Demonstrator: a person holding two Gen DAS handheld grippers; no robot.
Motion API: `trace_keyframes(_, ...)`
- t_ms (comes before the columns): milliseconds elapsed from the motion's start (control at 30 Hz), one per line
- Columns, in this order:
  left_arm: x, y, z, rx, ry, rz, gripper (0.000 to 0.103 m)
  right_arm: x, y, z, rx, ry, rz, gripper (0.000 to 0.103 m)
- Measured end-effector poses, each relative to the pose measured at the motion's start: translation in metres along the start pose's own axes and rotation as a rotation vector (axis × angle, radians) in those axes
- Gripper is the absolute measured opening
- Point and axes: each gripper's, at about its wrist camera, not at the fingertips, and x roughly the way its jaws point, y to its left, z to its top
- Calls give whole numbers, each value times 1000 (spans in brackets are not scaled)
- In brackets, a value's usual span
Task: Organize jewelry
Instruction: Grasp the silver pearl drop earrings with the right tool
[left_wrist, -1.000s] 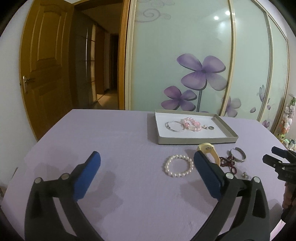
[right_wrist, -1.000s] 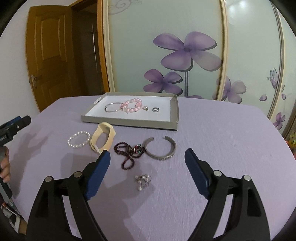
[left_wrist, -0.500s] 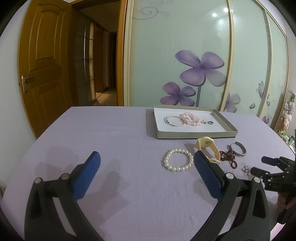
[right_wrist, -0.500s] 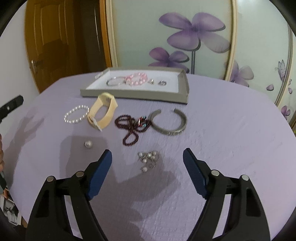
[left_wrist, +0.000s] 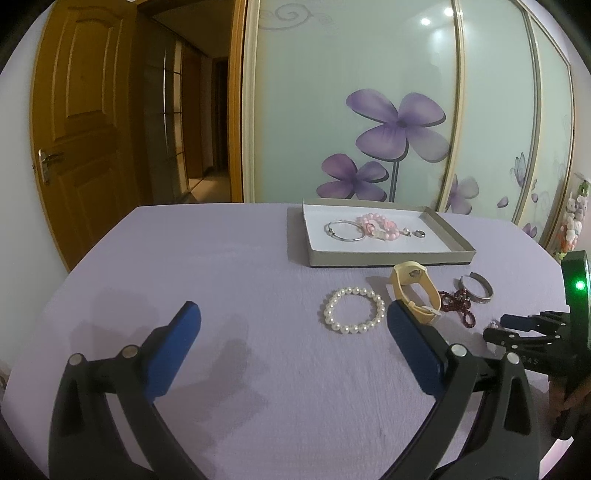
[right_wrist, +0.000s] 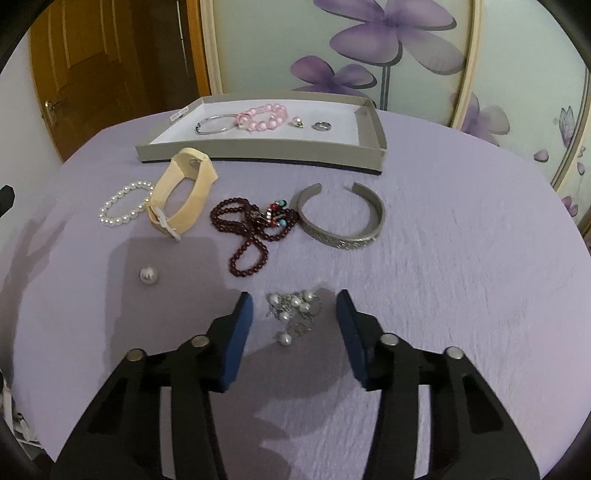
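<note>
Right gripper (right_wrist: 294, 314) jaws, just closing, straddle a small pearl cluster (right_wrist: 293, 314) without touching, near the tray (right_wrist: 373, 155). Left gripper (left_wrist: 293, 332) stands wide apart, empty, beside the pearl bracelet (left_wrist: 352, 311).

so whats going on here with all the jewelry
A person is sorting jewelry into a grey tray on a purple cloth. The right hand-held gripper has come down over a small cluster of pearl pieces; its jaws have just been closing around it but don't yet touch. The left hand-held gripper hovers open near the pearl bracelet.
</note>
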Motion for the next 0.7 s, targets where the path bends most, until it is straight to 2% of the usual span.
trace_keyframes(367,3,-8,-2,6,18,-26,101,1,1,3,-2,0,8,39)
trace_keyframes(400,3,-9,-2,6,19,-29,101,1,1,3,-1,0,8,36)
trace_keyframes(533,3,-16,-3,12,29,-53,101,1,1,3,-4,-1,17,13)
trace_keyframes(700,4,-31,-6,42,46,-90,101,-5,1,-2,-9,2,17,10)
